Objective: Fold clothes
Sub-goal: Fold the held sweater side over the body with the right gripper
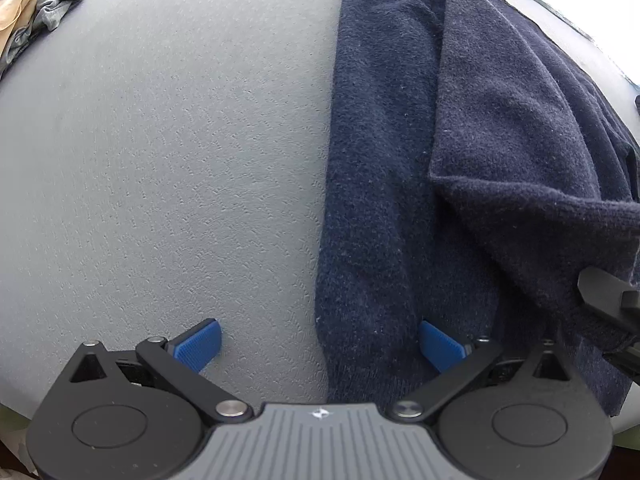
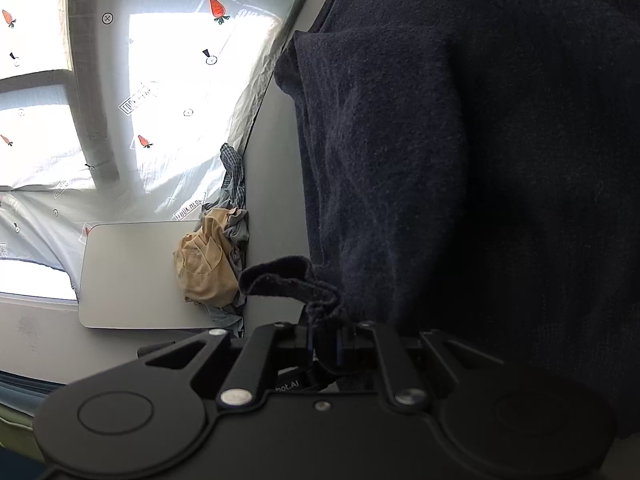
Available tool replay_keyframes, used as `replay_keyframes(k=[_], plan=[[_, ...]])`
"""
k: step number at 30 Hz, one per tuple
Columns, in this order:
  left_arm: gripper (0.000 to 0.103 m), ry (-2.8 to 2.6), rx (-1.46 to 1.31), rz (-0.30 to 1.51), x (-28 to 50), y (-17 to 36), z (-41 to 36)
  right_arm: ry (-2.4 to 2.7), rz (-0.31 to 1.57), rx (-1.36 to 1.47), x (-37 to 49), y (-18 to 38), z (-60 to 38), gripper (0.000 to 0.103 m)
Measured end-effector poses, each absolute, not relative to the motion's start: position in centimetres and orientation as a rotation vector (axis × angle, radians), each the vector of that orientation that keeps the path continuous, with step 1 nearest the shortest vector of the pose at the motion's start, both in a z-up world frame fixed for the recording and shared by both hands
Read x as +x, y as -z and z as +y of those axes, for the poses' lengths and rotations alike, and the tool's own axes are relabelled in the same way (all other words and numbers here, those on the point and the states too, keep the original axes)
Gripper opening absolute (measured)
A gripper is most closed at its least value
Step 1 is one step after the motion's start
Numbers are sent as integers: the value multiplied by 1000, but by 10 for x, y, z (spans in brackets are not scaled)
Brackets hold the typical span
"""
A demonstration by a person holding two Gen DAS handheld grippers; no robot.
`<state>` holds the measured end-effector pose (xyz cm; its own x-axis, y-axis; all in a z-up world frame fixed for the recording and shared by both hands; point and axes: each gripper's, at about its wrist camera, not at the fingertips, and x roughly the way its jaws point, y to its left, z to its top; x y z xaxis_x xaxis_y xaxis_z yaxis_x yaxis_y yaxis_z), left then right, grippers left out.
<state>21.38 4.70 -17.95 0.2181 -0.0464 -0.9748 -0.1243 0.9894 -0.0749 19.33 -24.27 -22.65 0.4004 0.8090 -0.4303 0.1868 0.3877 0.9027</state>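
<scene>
So the right gripper [image 2: 326, 344] is pressed nearly together and pinching a bunched bit of the navy sweater [image 2: 460, 160], you can see a little roll of dark knit poking out just past the blue pads. From that pinch the fabric hangs up and over to the right of its camera, filling most of the view, so that side of the sweater is lifted off the tabletop [image 2: 272, 200] and not lying flat.

The left gripper [image 1: 320, 344] is spread wide and holding nothing. It points almost straight down, one blue pad over bare grey tabletop [image 1: 160, 160], the other over the sweater [image 1: 380, 160], so the sweater's long straight edge runs right between the pads, heading away from the gripper. A folded-over flap sits on the right part of it, and the right gripper's black frame [image 1: 608, 300] shows at the far right edge, at the flap's lower corner.

My read: the sweater's long axis runs away from both grippers, and the flap is being carried across it toward the left one. The left gripper is nearer that straight edge, so it looks best placed to pin or grab it next.

Off at the far corner there's a pile of other clothes [image 2: 216, 256], tan and checked stuff, well apart from all this.
</scene>
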Motion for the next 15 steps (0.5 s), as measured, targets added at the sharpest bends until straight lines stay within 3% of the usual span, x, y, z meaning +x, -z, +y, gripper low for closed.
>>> replay_keyframes(k=[15], plan=[[103, -51, -115, 1309, 199, 177, 49, -479, 1220, 1104, 174, 244, -232, 15]])
